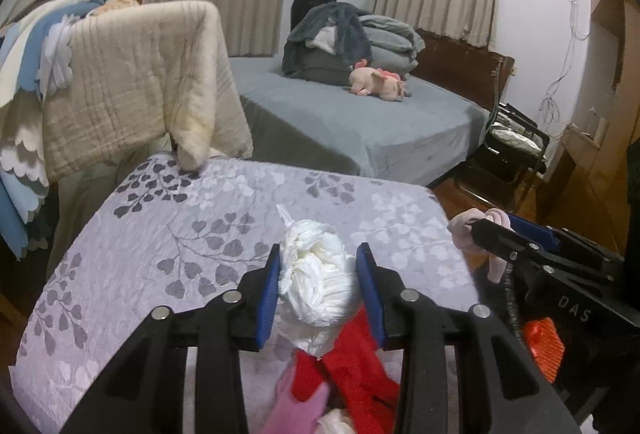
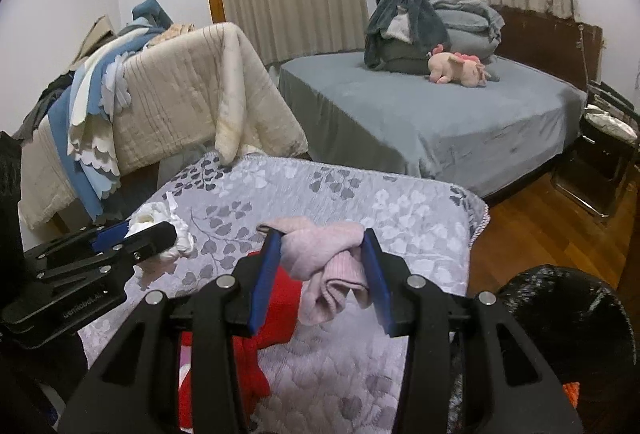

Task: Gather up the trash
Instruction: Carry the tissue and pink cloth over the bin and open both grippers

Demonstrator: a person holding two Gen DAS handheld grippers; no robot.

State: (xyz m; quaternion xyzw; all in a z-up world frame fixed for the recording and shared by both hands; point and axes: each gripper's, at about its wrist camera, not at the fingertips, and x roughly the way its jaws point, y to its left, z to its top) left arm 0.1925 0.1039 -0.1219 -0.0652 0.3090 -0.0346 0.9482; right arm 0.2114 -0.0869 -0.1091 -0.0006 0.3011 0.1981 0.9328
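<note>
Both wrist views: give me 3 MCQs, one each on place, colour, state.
1. Where is the pink plush toy?
A. on the grey bed
B. on the floral cover
C. on the floor

2. What colour is the bundle in the left tongs?
A. red
B. white
C. blue

3. What state are the right tongs in?
A. open and empty
B. shut on a pink knit item
C. shut on a red cloth

Answers: 1 A, it lies by the folded bedding; 2 B, the crumpled white bundle sits between the blue pads; 3 B, both pads press the pink knit item.
</note>
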